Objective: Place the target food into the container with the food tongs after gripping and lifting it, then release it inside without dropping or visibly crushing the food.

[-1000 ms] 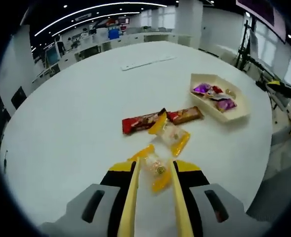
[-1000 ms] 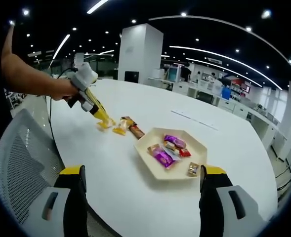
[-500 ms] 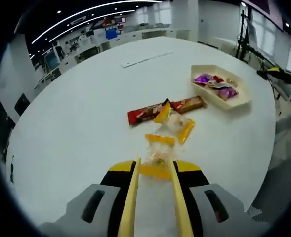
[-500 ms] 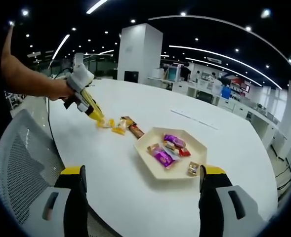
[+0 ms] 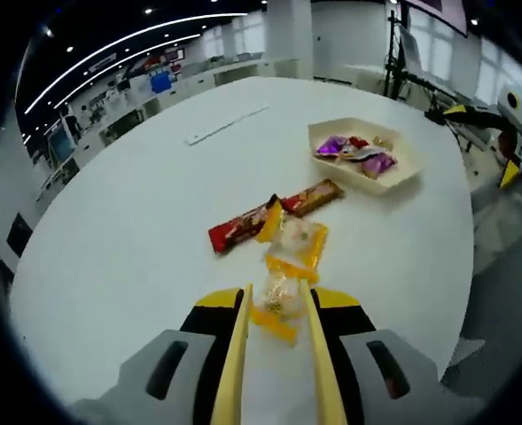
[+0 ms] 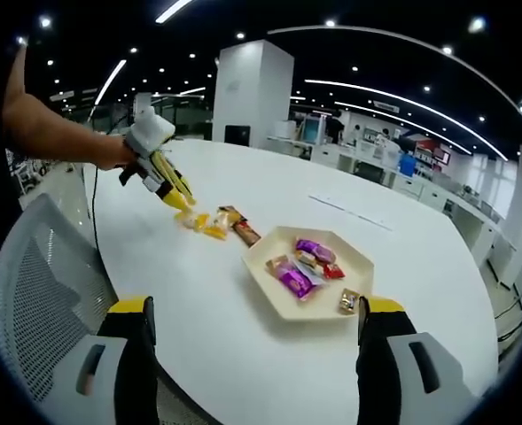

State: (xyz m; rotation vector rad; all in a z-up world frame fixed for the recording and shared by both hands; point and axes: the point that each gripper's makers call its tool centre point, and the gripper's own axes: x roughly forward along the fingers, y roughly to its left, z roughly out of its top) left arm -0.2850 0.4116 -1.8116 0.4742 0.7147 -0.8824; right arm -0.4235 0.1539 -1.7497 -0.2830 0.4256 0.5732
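Left gripper view, from left to right: the white round bench [image 5: 119, 230] carries a red-wrapped bar [image 5: 239, 228] lying end to end with a brown-wrapped bar [image 5: 315, 197]. Just beside these, nearer the camera, lies a clear snack packet with yellow ends [image 5: 298, 241]. A second packet of the same kind, the target snack [image 5: 278, 299], sits between the two yellow arms of the left tongs [image 5: 276, 297], which are drawn close together and pinch it. The packet appears raised off the bench surface, with its near yellow end hanging low between the arms. Further right stands the cream hexagonal tray [image 5: 393, 181], well apart from the bars, holding purple-wrapped sweets [image 5: 349, 150] and other small wrapped pieces.

Right gripper view, from left to right: a grey mesh chair back [image 6: 39, 301] occupies the lower left. A person's forearm [image 6: 52, 133] reaches in from the left with the left tongs [image 6: 179, 200] angled down toward the bench [image 6: 420, 292]; the target snack [image 6: 186, 215] hangs at their tip, just beside the packet [image 6: 214, 230] and the bars [image 6: 241, 230] on the bench. The tray [image 6: 278, 301] sits near the centre. The right tongs [image 6: 256, 332] stand spread wide at the lower edge, holding nothing, one arm at each side of the tray.
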